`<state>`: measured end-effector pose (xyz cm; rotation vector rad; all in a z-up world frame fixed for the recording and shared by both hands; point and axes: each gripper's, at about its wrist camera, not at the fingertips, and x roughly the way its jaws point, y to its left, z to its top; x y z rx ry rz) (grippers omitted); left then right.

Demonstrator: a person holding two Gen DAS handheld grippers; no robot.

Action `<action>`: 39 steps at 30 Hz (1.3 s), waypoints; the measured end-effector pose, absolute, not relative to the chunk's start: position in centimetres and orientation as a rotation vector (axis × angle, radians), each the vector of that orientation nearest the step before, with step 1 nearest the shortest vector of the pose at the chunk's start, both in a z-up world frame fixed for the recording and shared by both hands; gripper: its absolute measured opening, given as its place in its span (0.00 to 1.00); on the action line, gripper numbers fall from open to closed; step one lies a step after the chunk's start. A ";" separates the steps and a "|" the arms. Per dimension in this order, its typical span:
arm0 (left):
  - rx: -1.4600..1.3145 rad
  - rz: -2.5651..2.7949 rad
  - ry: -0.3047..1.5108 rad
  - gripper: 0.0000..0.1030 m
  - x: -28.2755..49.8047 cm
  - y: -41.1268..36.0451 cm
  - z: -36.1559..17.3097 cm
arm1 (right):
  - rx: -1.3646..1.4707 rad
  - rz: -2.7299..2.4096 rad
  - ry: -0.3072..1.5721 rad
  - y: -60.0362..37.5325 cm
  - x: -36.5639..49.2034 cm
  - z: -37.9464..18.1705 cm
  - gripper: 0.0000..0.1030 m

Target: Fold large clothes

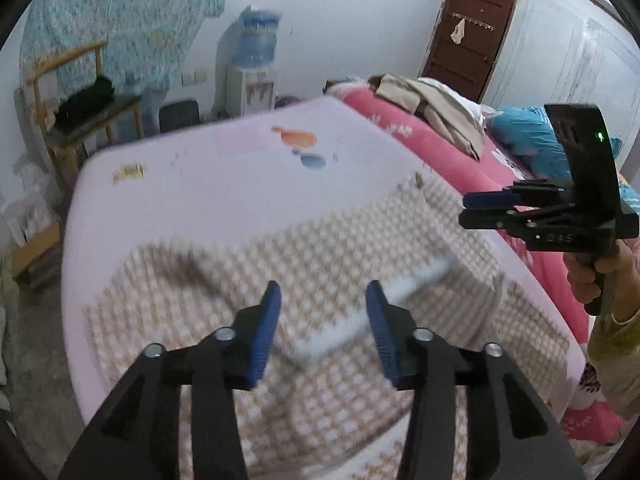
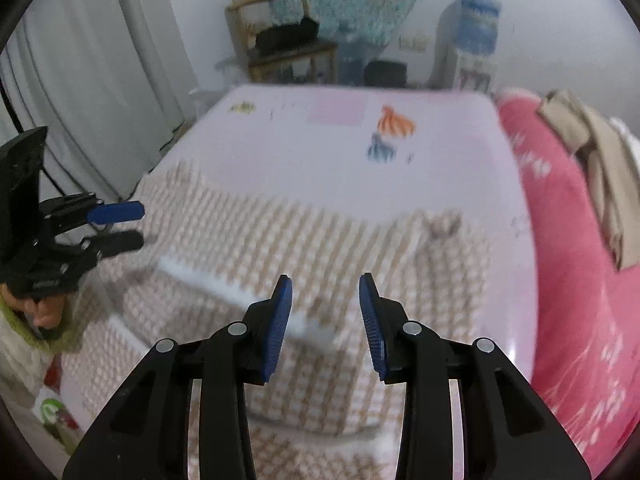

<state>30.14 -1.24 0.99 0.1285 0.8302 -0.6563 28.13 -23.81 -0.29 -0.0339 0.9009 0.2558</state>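
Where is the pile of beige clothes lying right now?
The beige clothes lie on the pink bedding, right of the lilac sheet with the checked garment; in the right wrist view they sit at the far right edge.

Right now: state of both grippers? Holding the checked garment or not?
left gripper: open, holding nothing, above the checked garment.
right gripper: open, holding nothing, also above the garment.

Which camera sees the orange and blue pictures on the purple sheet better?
The right wrist view. There the orange print and blue print sit above the checkered garment, large enough to show streaky shapes. The left wrist view shows them too, but as smaller smudges.
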 end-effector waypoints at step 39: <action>0.239 -0.451 0.917 0.54 34.2 -4.5 -4.9 | -0.001 0.353 0.994 -18.6 34.9 -3.8 0.35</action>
